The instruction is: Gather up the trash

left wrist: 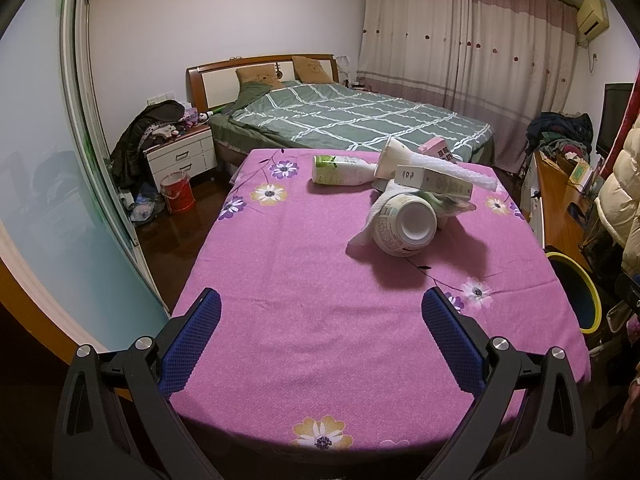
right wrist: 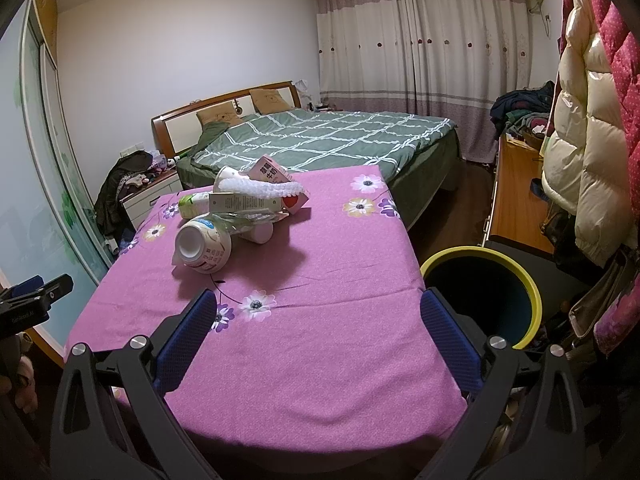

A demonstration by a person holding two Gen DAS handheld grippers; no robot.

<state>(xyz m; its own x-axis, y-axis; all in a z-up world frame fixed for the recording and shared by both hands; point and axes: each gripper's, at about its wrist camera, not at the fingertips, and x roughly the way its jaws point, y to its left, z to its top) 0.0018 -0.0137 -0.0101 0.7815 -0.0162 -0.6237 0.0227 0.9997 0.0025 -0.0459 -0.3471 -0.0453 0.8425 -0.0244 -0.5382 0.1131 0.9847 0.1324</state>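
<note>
1. While it hovers level over the near end of the table [left wrist: 312, 360], the left gripper [left wrist: 320, 312] points toward the bed [left wrist: 340, 120], blue pads [left wrist: 192, 344] wide apart and holding nothing.
2. The trash lies heaped at the table's far end: a bottle [left wrist: 340, 170], then a tipped bowl [left wrist: 404, 226] with a box [left wrist: 436, 182] and a carton [left wrist: 438, 148] behind it.
3. The right gripper [right wrist: 318, 312] hovers over the table's near right corner, jaws spread, gripping nothing.
4. The bin [right wrist: 524, 280] stands just beside the table's right edge.
</note>
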